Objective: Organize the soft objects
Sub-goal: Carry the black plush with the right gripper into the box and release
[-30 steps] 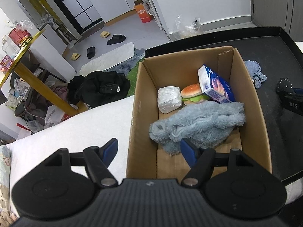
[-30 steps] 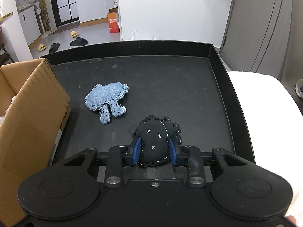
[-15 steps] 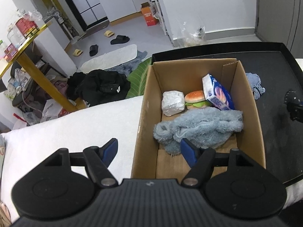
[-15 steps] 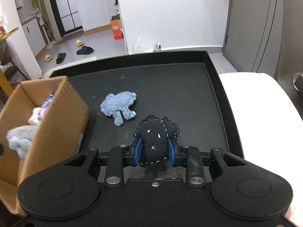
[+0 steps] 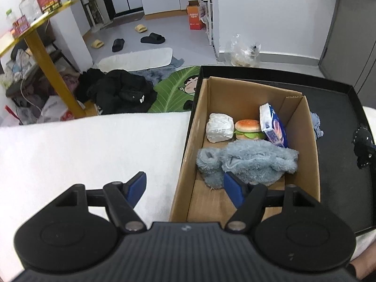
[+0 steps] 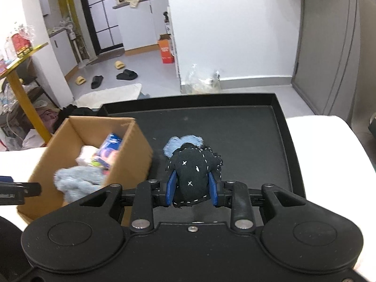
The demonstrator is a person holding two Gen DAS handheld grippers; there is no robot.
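My right gripper [image 6: 191, 186] is shut on a black stitched plush [image 6: 193, 175], lifted above the black tray [image 6: 258, 127]; the same plush [image 5: 363, 146] shows at the right edge of the left wrist view. Behind it a light blue denim plush [image 6: 185, 142] lies on the tray, partly hidden. The cardboard box [image 5: 312, 164] holds a fluffy blue cloth [image 5: 249, 161], a toy burger [image 5: 248, 129], a white packet [image 5: 219, 130] and a blue tissue pack [image 5: 272, 125]. My left gripper [image 5: 184, 186] hangs open over the box's near left corner, with nothing between its fingers.
The tray rests on a white padded surface [image 5: 82, 150]. Beyond its edge the floor holds a black clothes pile [image 5: 117, 91], a green mat [image 5: 176, 89], slippers [image 5: 152, 38] and a yellow-legged table [image 5: 44, 58]. A wall and grey door [image 6: 329, 47] stand behind the tray.
The right gripper has lifted the black plush off the tray and swung toward the box, which now fills more of its view. The left gripper rose and rolled, staying open.
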